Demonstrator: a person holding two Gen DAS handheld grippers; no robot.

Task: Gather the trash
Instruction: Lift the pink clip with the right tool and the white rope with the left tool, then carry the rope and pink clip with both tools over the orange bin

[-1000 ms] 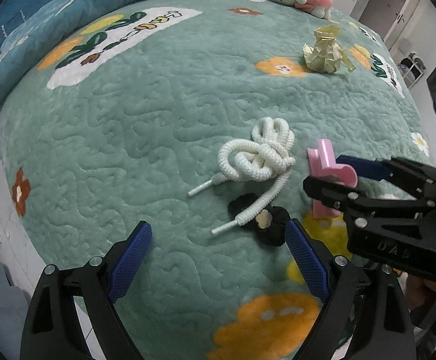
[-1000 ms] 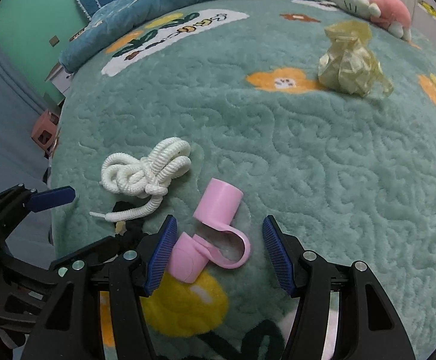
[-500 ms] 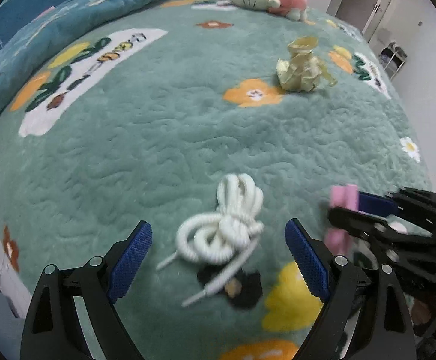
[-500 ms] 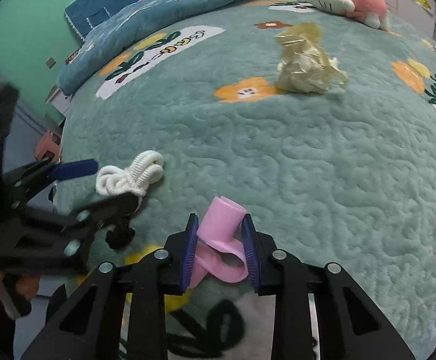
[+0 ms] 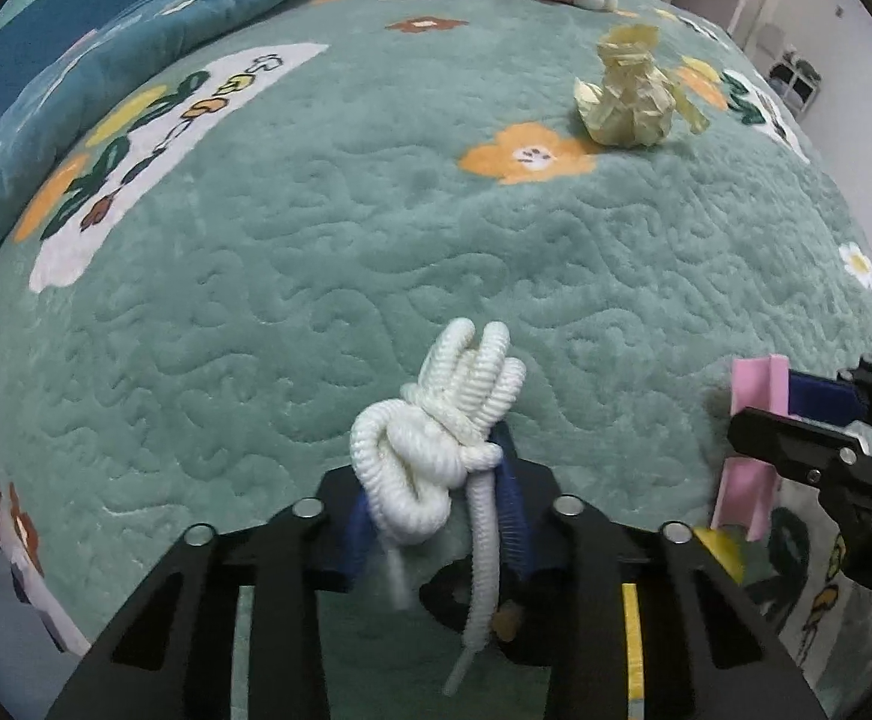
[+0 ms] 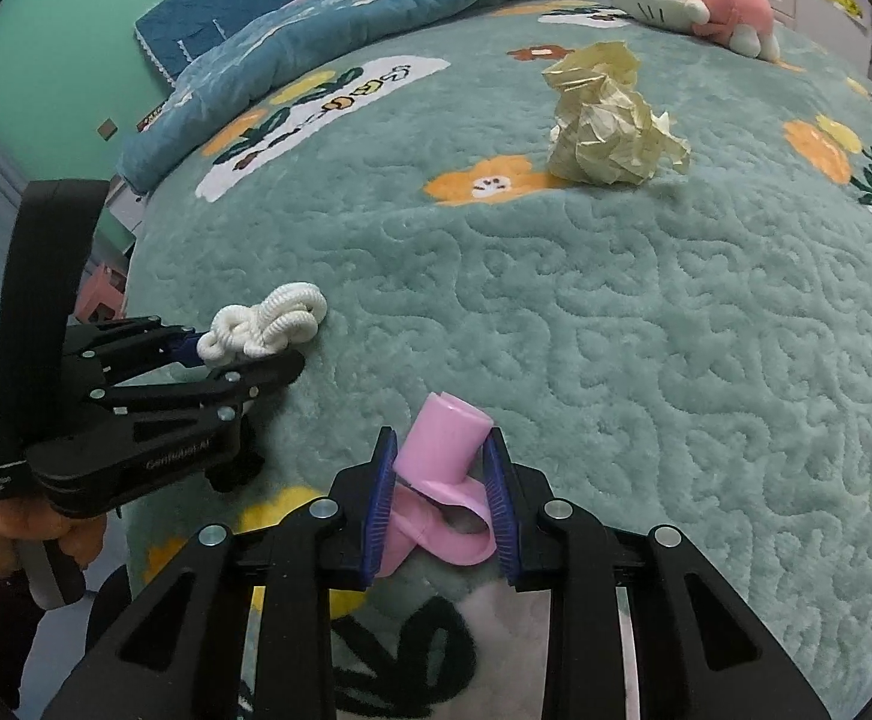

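Near the bed's (image 5: 292, 276) front edge, the left gripper (image 5: 436, 510), jaws closing, clasps the white cord bundle (image 5: 436, 438) and the right gripper (image 6: 439, 498) clamps the pink plastic piece (image 6: 442, 468); crumpled yellow paper (image 6: 607, 132) remains uncollected mid-bed.

Soft even indoor light, faint shadows, fisheye-bent edges — dark corners

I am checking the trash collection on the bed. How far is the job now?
Nothing looks binned yet; no bin is in view. In hand: the left gripper is closing on the white rope bundle, and the right gripper is shut on the pink plastic piece. Left: the crumpled yellow paper on the bedspread.
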